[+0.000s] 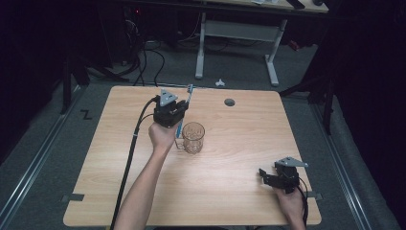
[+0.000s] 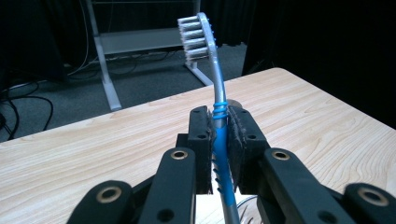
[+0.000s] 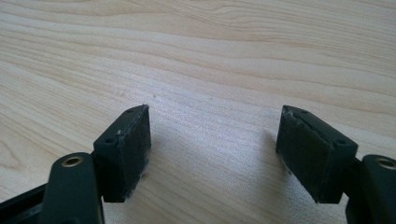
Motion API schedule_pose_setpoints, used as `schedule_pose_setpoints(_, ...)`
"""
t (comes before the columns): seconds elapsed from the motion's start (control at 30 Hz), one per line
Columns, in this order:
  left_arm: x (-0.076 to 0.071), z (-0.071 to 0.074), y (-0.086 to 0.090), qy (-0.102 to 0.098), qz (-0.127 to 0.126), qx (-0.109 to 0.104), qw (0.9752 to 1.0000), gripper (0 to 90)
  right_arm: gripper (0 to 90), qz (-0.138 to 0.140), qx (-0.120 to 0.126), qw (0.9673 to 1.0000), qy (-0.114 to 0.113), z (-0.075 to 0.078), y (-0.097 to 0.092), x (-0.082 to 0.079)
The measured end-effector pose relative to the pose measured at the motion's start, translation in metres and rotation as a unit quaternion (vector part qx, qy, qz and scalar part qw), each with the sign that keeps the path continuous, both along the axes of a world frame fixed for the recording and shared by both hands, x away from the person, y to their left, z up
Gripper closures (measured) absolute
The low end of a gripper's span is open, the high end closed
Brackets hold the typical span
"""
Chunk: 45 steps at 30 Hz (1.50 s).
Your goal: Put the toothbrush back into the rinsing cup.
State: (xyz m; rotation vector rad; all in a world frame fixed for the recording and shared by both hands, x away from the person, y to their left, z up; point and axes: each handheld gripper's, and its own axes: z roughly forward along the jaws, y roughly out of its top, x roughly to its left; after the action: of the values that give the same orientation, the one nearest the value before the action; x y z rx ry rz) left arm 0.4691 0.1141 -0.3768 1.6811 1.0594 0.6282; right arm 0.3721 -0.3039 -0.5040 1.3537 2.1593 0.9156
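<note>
A blue and silver toothbrush (image 2: 217,98) stands nearly upright between the pads of my left gripper (image 2: 219,140), which is shut on its handle; the white bristle head points up and away. In the high view the left gripper (image 1: 173,114) sits above and just left of a clear glass mug (image 1: 193,137), with the toothbrush (image 1: 188,96) sticking out toward the table's far edge. My right gripper (image 1: 266,176) rests low over the wooden table (image 1: 230,191) at the near right, its jaws wide apart with only bare wood between the pads (image 3: 133,147).
A round grommet hole (image 1: 230,102) lies in the table's far middle. Beyond the table stand a white desk frame (image 1: 237,33) and floor cables (image 1: 143,57). The left gripper's black cable (image 1: 131,148) trails back along the forearm.
</note>
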Motion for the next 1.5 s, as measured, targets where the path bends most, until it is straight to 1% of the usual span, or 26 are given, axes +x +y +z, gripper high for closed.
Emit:
schedule_pose_setpoints(0.07,0.001,0.0,0.0,0.001,-0.001,-0.006,1.0,80.3,26.5,0.0,0.0,1.0,0.0,0.0,0.0,0.0)
schedule_pose_setpoints(0.17,0.002,-0.001,-0.001,0.001,-0.002,-0.007,1.0,80.3,26.5,0.0,0.0,1.0,0.0,0.0,0.0,0.0)
schedule_pose_setpoints(0.27,0.003,-0.003,-0.001,-0.004,-0.005,-0.008,0.9999,80.3,26.5,0.0,0.0,1.0,0.0,0.0,0.0,0.0)
schedule_pose_setpoints(0.37,0.004,-0.006,-0.002,-0.007,-0.005,-0.012,0.9999,80.4,26.5,0.0,0.0,1.0,0.0,0.0,0.0,0.0)
schedule_pose_setpoints(0.5,0.003,-0.011,-0.001,-0.017,-0.002,-0.01,0.9998,80.5,26.5,0.0,0.0,1.0,0.0,0.0,0.0,0.0)
schedule_pose_setpoints(0.6,0.002,-0.014,0.001,-0.025,0.001,-0.012,0.9996,80.5,26.5,0.0,0.0,1.0,0.0,0.0,0.0,0.0)
schedule_pose_setpoints(0.8,0.001,-0.018,0.001,-0.049,0.003,-0.013,0.9987,80.5,26.4,0.0,0.0,1.0,0.0,0.0,0.0,0.0)
schedule_pose_setpoints(0.9,0.002,-0.021,0.001,-0.052,0.007,-0.012,0.9985,80.5,26.4,0.0,0.0,1.0,0.0,0.0,0.0,0.0)
schedule_pose_setpoints(1.0,0.001,-0.025,0.004,-0.057,0.012,-0.017,0.9982,80.6,26.4,0.0,-0.001,1.0,0.0,0.0,0.0,0.0)
schedule_pose_setpoints(1.17,0.001,-0.027,0.004,-0.067,0.015,-0.021,0.9974,80.5,26.4,0.0,-0.001,1.0,0.0,0.0,0.0,0.0)
schedule_pose_setpoints(1.3,0.001,-0.029,0.003,-0.077,0.019,-0.019,0.9966,80.5,26.5,0.0,-0.001,1.0,0.0,0.0,0.0,0.0)
schedule_pose_setpoints(1.5,-0.001,-0.033,0.003,-0.084,0.021,-0.015,0.9962,80.5,26.4,0.001,-0.002,1.0,0.0,0.0,0.0,0.0)
